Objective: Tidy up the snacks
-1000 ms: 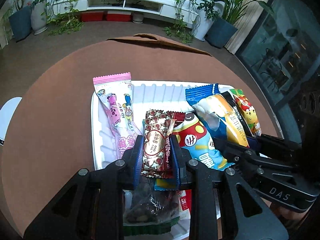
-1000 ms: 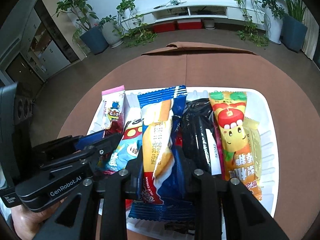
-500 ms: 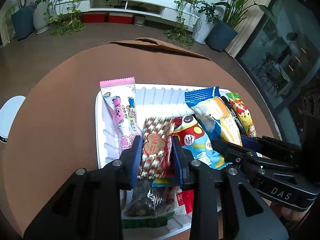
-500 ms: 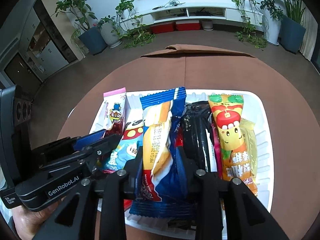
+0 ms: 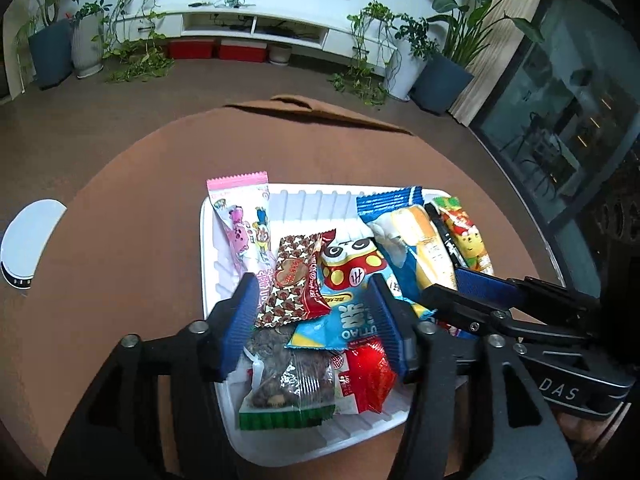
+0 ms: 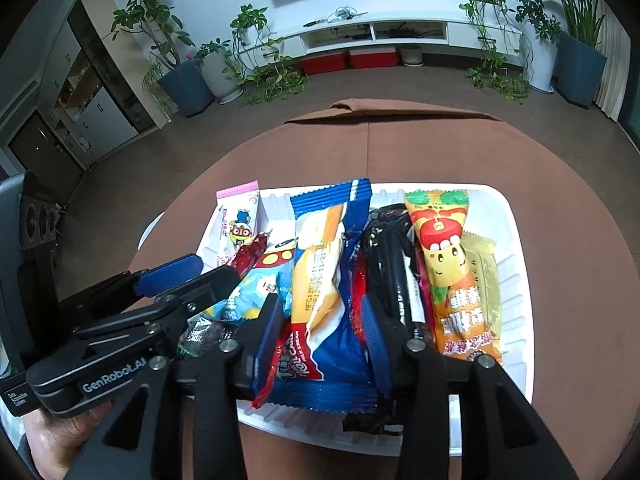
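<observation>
A white tray (image 5: 320, 204) (image 6: 516, 280) on the round brown table holds several snack packets. My left gripper (image 5: 314, 322) (image 6: 208, 272) hangs over the tray's near left part, its jaws opening. The brown star-print packet (image 5: 294, 280) lies loose between and just beyond the pads, on a blue cartoon packet (image 5: 348, 280) and a nut bag (image 5: 288, 384). My right gripper (image 6: 320, 340) (image 5: 444, 286) straddles the blue cake packet (image 6: 320, 280) (image 5: 408, 240), jaws opening, pads just off the wrapper. The packet rests in the tray.
A pink packet (image 5: 240, 224) leans on the tray's left wall. A black packet (image 6: 394, 272), an orange apple packet (image 6: 444, 248) and a yellow one (image 6: 486, 280) fill the right side. A white object (image 5: 28, 240) sits at the table's left edge. Plants and a low cabinet stand behind.
Both pairs of jaws have spread. The left gripper let go of the star-print packet and drew up and back. The right pads came off the blue cake packet.
</observation>
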Tool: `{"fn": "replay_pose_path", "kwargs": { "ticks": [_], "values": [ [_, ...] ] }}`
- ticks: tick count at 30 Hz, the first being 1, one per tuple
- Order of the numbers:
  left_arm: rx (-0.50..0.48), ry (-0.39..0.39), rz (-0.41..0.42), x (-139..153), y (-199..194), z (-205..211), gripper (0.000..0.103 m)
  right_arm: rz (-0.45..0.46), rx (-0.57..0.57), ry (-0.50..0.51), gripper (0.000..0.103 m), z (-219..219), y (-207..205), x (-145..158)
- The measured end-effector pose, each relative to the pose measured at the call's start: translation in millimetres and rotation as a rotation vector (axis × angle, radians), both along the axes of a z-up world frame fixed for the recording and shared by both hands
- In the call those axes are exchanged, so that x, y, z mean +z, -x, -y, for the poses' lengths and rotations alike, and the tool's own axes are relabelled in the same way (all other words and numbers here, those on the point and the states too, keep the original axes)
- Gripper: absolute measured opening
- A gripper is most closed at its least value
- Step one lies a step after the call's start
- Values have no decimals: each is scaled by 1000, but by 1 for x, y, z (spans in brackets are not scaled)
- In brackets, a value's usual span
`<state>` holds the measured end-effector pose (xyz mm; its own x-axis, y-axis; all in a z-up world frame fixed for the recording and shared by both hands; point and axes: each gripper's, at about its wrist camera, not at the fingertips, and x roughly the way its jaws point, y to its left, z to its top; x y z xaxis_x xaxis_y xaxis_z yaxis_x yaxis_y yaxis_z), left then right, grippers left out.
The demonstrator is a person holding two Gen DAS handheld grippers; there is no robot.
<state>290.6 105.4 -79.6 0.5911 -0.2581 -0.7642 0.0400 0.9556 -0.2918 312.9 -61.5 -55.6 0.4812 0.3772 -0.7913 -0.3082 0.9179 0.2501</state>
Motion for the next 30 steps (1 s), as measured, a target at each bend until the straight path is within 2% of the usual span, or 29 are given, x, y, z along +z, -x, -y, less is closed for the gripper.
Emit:
{"fn": "replay_pose_path", "kwargs": {
  "ticks": [2,7,11,16,19,23,25,28,30],
  "values": [
    [11,6,12,9,7,-1,66,11,-6,-4,50,2,3,3],
    [50,0,43,25,28,-6,77,43,-6,-22,57,6,16,13],
    [95,-40,92,40,56,-8,103,69,-11,-52,61,9,29,25],
    [87,-103,207,64,101,2,103,158,-37,-111,76,20,60,45],
    [88,-151,240,79,127,11,103,264,-63,-121,86,29,88,59],
    [218,-249,283,100,167,25,103,465,-140,-162,102,50,132,82],
    [292,-324,292,107,184,31,103,572,-177,-196,103,64,152,95],
    [344,-433,338,118,209,46,103,770,-231,-207,103,82,195,116],
    [411,-442,312,122,227,48,103,871,-250,-175,103,87,218,128]
  ]
}}
